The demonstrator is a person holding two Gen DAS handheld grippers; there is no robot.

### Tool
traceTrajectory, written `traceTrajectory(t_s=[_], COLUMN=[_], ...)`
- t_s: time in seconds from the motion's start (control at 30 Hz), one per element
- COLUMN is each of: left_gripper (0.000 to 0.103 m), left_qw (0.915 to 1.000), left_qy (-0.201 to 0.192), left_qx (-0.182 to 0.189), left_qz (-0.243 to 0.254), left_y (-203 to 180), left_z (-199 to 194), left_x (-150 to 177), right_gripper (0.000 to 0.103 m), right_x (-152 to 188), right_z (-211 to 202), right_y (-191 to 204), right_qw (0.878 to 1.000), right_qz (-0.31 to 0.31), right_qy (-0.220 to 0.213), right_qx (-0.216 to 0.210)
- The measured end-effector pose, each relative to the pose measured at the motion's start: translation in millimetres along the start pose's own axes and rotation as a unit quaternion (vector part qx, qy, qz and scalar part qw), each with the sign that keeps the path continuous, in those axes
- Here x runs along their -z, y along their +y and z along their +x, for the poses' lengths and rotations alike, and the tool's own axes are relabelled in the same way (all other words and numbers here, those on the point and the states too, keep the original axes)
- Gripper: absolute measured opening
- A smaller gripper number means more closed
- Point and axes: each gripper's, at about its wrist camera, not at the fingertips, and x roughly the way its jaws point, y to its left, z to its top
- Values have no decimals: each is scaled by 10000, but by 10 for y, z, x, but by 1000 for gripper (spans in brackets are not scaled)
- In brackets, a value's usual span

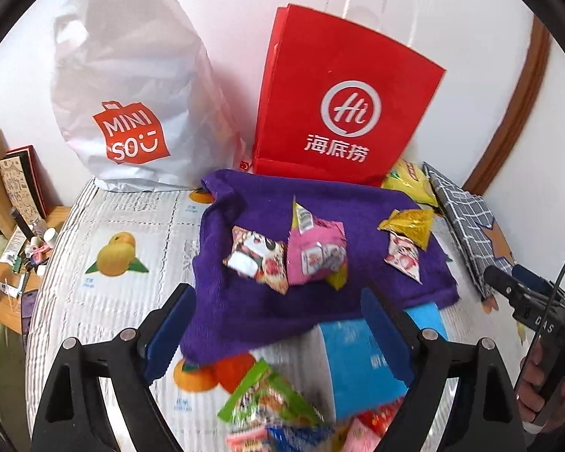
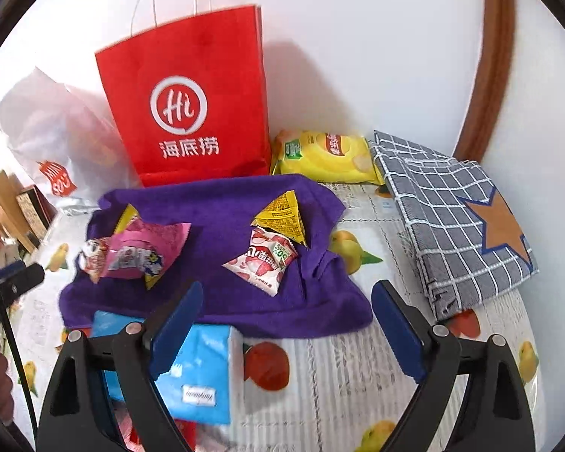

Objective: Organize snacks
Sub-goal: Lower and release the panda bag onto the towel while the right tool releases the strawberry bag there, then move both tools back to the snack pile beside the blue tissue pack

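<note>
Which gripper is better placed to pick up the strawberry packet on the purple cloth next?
Probably the right gripper: it is open, and the strawberry packet lies just ahead between its fingers. The left gripper, also open, faces the pink packet instead.

Plush purple cloth (image 2: 222,203), glossy snack packets (image 2: 261,260)

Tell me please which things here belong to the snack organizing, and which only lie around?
Job: pink packet, strawberry packet, yellow triangle packet, chips bag, blue box.
Lying about: red bag, white bag, checked cloth.
</note>
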Motion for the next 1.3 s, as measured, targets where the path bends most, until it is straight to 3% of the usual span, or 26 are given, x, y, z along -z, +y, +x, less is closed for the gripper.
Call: traceTrajectory(t_s=[0.23,0.43,0.53,0.73,0.93,1.13,1.3], left_gripper=[89,89,89,89,89,89,88], left_qw=[9993,9992,9990,9994,9994,9987,9984], left_qy=[-306,-339,-348,-301,-228,-222,-16], left_qx=[-18,68,-132,-165,-263,-369,-381], left_qz=[213,218,243,85,-65,-264,-409], left_y=[-64,-131,-151,-82,34,189,352], left_z=[-390,-618,-664,-773,-809,-768,-651], left_x=[264,479,571,692,790,892,960], right_gripper=[91,91,91,91,91,90,81], right_x=[212,396,469,642,770,951,1081], right_z=[-221,-387,-441,-547,-562,-485,-302], right_y=[54,47,74,140,127,188,258], right_qw=[9994,9998,9995,9990,9992,9990,9976], right_qz=[-200,-186,-274,-436,-272,-348,-286], right_qy=[49,58,120,75,39,26,339], right_qx=[290,23,-43,26,-286,-270,-523])
